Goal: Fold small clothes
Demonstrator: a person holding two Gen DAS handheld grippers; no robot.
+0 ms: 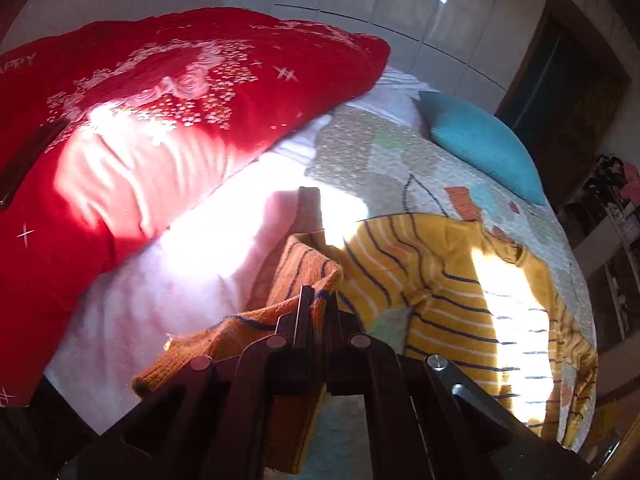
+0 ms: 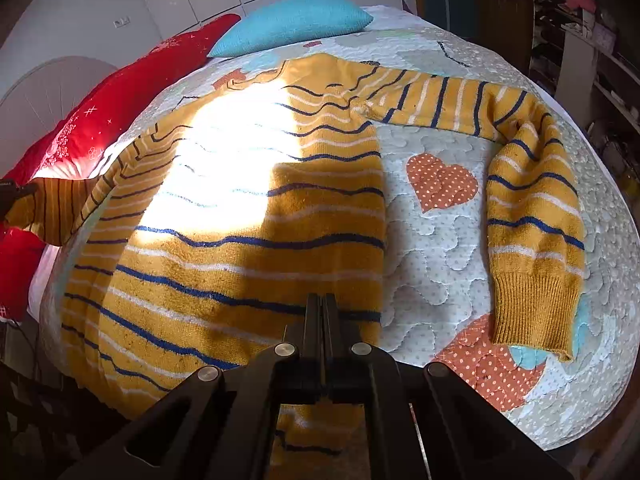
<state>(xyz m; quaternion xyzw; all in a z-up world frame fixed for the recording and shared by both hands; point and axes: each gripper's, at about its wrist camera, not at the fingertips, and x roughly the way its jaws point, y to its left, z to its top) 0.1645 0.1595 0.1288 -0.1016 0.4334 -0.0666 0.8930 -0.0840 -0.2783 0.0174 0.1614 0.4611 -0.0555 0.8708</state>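
Note:
A mustard-yellow sweater (image 2: 248, 216) with navy and white stripes lies flat on the quilted bed, its right sleeve (image 2: 536, 216) bent down toward the cuff. My left gripper (image 1: 316, 300) is shut on the left sleeve's ribbed cuff (image 1: 240, 332) and holds it lifted off the bed; it also shows at the left edge of the right wrist view (image 2: 20, 192). My right gripper (image 2: 322, 304) is shut with nothing visible between its fingers, hovering over the sweater's lower right part.
A red embroidered pillow (image 1: 160, 112) lies on the sweater's left-sleeve side. A teal cushion (image 2: 292, 24) sits at the head of the quilt (image 2: 440, 240). White wardrobe doors (image 1: 400, 4) stand behind. Cluttered shelves (image 2: 592, 40) stand to the right.

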